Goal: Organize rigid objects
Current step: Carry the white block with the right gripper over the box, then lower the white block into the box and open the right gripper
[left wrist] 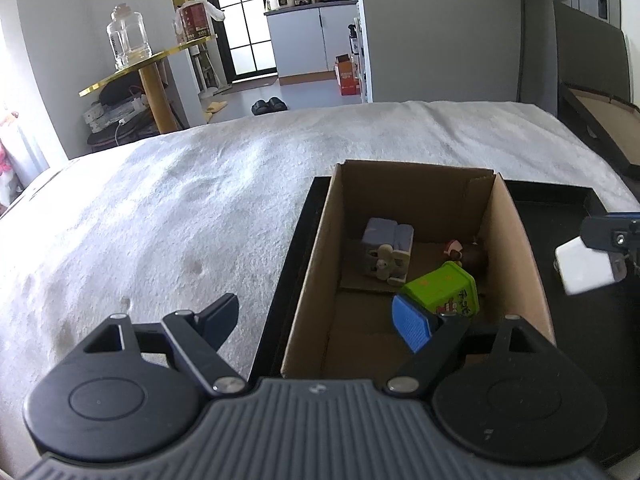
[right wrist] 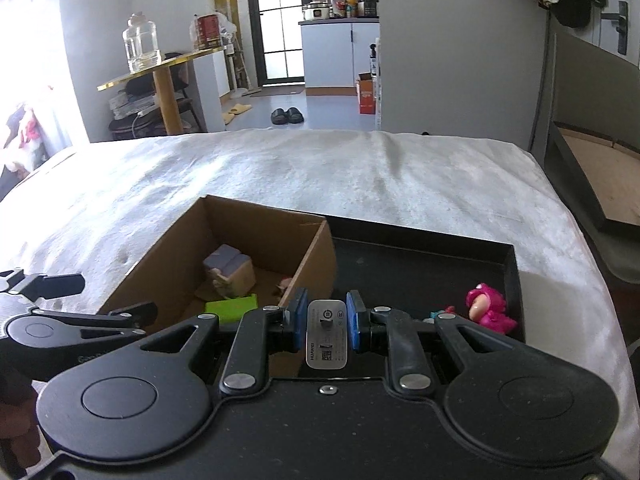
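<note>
One cardboard box is holding one green tin and two toys; one white charger and one pink figurine are sitting lower right; two hand-held grippers are showing.

Green tin, pink toy, brown box

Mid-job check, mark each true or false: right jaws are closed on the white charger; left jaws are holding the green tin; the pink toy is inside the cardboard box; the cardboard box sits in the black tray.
1. The right gripper has its jaws closed on the white charger. True.
2. The left gripper holds the green tin. False: its jaws are open and empty; the tin lies in the cardboard box.
3. The pink toy is inside the cardboard box. False: it lies in the black tray, outside the box.
4. The cardboard box sits in the black tray. True.
</note>
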